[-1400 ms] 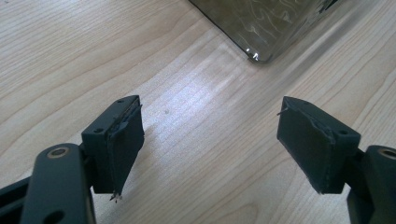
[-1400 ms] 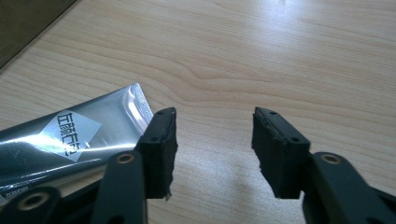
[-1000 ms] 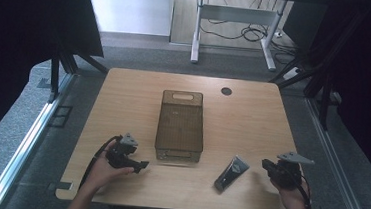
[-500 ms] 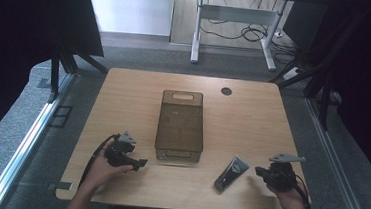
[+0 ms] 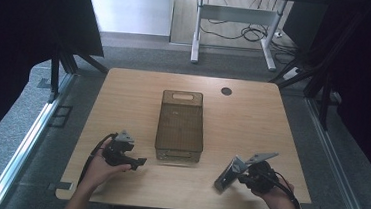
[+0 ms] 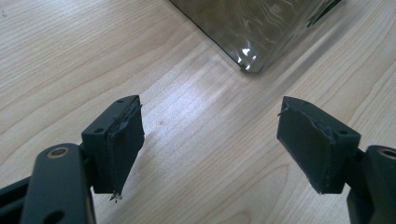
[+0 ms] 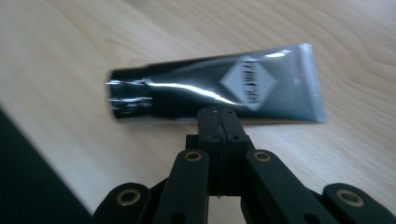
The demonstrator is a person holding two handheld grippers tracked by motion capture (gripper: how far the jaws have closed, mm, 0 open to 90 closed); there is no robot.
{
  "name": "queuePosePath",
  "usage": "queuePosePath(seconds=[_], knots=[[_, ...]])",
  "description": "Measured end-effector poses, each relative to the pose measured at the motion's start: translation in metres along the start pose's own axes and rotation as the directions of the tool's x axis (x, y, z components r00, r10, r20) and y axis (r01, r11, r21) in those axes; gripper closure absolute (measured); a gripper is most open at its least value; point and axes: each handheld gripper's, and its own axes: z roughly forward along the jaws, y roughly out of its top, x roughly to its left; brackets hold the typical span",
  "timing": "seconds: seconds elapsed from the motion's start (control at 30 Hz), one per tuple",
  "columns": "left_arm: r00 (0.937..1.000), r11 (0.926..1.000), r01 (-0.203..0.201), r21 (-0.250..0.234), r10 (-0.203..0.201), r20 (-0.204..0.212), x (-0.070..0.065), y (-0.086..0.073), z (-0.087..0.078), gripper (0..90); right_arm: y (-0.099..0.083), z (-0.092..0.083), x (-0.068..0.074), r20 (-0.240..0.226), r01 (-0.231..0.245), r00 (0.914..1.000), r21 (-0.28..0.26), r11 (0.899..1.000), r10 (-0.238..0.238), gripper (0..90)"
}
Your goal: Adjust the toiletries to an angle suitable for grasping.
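We open the shut right gripper [image 7: 219, 116] before straddling the tube [image 7: 219, 91] mid-body; the left gripper [image 6: 210, 140] waits open near the bin [image 5: 180, 126].

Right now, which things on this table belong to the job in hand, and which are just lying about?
In the job:
- tube, black and silver, lying flat on the table
- right tool, shut, its tips just short of the tube
- smoky clear bin, mid-table, open top

Lying about:
- round black cap in the table
- left tool, open over bare wood near the bin's corner
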Motion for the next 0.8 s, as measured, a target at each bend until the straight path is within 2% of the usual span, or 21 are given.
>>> queuePosePath(seconds=[0.23,0.37,0.47,0.8], knots=[[0.9999,0.9998,-0.009,0.016,0.009,0.004,-0.003,0.0,0.005,23.2,0.005,0.009,0.017,-0.056,0.063,0.9967,0.074,0.995,-0.059,90.0],[0.9999,0.9998,-0.009,0.018,0.009,0.006,-0.004,0.0,0.006,23.1,0.007,0.015,0.023,-0.087,0.055,0.9952,0.102,0.993,-0.046,90.0],[0.9999,0.9998,-0.011,0.019,0.011,0.005,-0.004,0.0,0.006,23.1,0.006,0.02,0.028,-0.096,0.074,0.9934,0.124,0.99,-0.062,90.0],[0.9999,0.9998,-0.008,0.017,0.008,0.008,-0.003,0.0,0.005,23.1,0.012,0.031,0.034,-0.104,0.096,0.9911,0.118,0.988,-0.083,90.0]])
